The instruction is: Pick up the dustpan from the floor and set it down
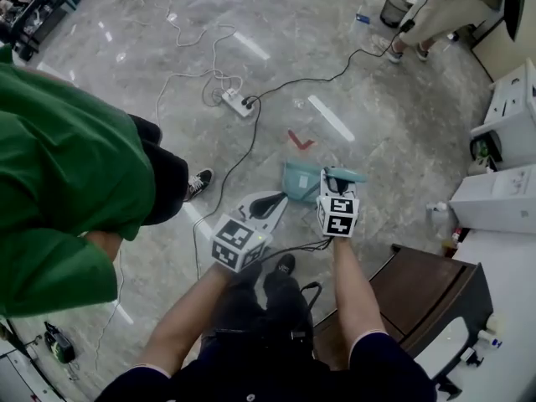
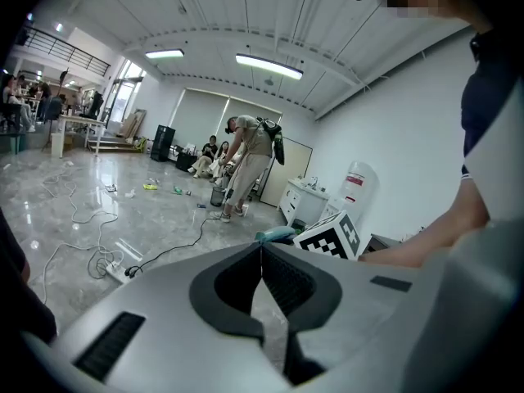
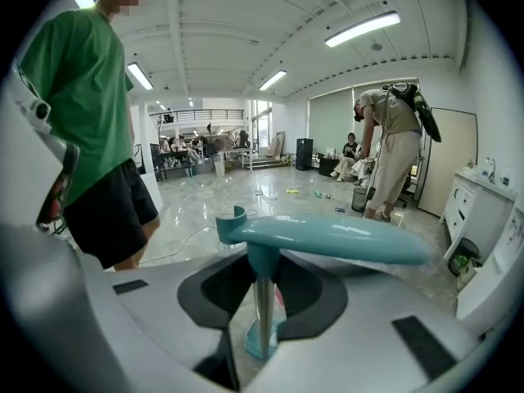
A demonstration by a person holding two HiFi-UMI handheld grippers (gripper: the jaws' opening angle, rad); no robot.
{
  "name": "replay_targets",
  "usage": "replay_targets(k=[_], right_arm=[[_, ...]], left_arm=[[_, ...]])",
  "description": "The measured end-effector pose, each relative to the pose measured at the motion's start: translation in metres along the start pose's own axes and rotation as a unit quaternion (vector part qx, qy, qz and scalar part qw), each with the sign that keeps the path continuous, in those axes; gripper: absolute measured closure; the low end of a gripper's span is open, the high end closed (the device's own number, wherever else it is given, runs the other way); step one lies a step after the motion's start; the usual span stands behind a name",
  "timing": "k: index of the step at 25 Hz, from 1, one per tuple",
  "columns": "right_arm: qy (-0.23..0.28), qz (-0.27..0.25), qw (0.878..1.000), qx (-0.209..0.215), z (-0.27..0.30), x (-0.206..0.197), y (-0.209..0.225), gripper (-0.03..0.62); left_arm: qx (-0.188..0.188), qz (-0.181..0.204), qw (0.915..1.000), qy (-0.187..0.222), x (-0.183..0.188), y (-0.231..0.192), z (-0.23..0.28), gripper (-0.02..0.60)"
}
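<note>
Two grippers, both low in the head view: left gripper [image 1: 278,199] [image 2: 262,252] near six o'clock, jaws pressed together tip to tip with nothing between them; right gripper [image 1: 333,187] [image 3: 264,264] just beside it toward three o'clock, jaws clamped on the thin stem of the one teal dustpan [image 1: 299,182] [image 3: 327,237]. Handle lying across the jaw tops in the right gripper view, pan hanging below the jaws near the centre of the head view; contact with the floor not readable from above. One white power strip [image 1: 237,101] toward twelve o'clock, fed by several loose cables [image 1: 201,78]. One small red piece [image 1: 300,141] just beyond the dustpan. One black bin [image 1: 392,9] at one o'clock, beside one person bent over [image 1: 435,11]. One person in a green shirt [image 1: 59,174] at nine o'clock. Two white cabinets [image 1: 511,107] at three o'clock, one dark table [image 1: 427,291] at five o'clock. Underfoot, a glossy grey marble-look floor [image 1: 167,57] streaked with light. Around it, a large open hall under a white ceiling with long strip lights [image 2: 268,65].
</note>
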State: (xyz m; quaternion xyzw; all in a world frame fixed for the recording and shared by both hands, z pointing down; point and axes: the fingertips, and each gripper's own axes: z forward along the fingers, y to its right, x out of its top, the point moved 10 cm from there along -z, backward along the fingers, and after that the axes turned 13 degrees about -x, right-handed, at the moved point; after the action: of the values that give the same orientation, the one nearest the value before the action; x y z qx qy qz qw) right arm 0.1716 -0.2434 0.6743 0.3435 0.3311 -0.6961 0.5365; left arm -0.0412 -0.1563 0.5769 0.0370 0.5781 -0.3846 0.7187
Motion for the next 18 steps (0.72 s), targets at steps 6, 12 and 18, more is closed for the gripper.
replay_targets(k=[6,12,18], right_arm=[[0.013,-0.001,1.0,0.029,-0.059,0.041,-0.015,0.5],[0.048,0.002,0.998,0.038,-0.127,0.084,-0.024,0.5],[0.101,0.003,0.994,0.038,-0.18,0.131,-0.024,0.5]], left_arm=[[-0.006,0.015,0.9995,0.028,0.033,0.021,-0.02,0.568],[-0.012,0.036,0.9972,0.065,0.067,0.05,-0.05,0.568],[-0.021,0.059,0.9939,0.09,0.099,0.072,-0.071,0.568]])
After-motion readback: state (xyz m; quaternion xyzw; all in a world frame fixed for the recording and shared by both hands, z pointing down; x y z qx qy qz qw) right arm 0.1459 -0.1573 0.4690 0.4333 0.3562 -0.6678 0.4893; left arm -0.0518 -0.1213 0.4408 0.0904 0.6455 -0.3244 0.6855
